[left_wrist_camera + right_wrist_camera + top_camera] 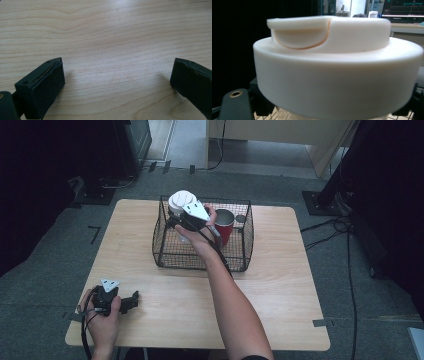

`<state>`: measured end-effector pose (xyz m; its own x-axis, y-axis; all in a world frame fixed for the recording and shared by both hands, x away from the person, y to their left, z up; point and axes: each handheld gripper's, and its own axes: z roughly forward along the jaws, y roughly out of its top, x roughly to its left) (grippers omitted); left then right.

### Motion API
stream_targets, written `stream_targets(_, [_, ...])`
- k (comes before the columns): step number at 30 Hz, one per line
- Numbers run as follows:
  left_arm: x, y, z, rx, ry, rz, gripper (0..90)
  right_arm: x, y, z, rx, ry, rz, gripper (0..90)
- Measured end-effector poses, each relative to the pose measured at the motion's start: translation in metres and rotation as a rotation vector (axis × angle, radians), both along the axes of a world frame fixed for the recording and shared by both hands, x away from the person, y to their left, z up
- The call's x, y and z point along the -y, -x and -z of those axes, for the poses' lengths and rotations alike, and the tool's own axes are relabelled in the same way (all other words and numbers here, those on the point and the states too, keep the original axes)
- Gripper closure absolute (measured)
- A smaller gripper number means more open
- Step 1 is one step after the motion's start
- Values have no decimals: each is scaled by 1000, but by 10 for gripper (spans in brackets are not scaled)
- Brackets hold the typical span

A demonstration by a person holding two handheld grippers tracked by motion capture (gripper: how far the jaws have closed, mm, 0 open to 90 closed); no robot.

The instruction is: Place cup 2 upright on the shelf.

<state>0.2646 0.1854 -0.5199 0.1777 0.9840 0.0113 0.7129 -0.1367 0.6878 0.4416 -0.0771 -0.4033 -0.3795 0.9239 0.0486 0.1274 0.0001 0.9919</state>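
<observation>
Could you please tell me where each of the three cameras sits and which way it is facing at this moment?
High view: above the person's side, looking forward and down on the table; both forearms, left gripper, right gripper over the wire basket.
Left gripper view: low over the wood, along its own open jaws.
Right gripper view: level, close behind the white lidded cup it grips.
Shared: the high and right gripper views both show the cup.

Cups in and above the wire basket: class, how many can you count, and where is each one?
2. A white lidded cup is held by the right gripper over the wire basket's left side; a red cup stands inside at the right. The arm may hide more.
</observation>
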Motion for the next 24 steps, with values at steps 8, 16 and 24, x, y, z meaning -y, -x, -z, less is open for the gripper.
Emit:
stream_targets(8, [0, 0, 0, 0, 0, 0, 1, 0, -7, 11, -50, -7, -1, 158])
stream_targets(16, [0, 0, 0, 0, 0, 0, 1, -3, -6, 17, -86, 17, -41, 157])
stream_targets(24, [0, 0, 0, 0, 0, 0, 1, -5, -8, 27, -111, 71, -41, 156])
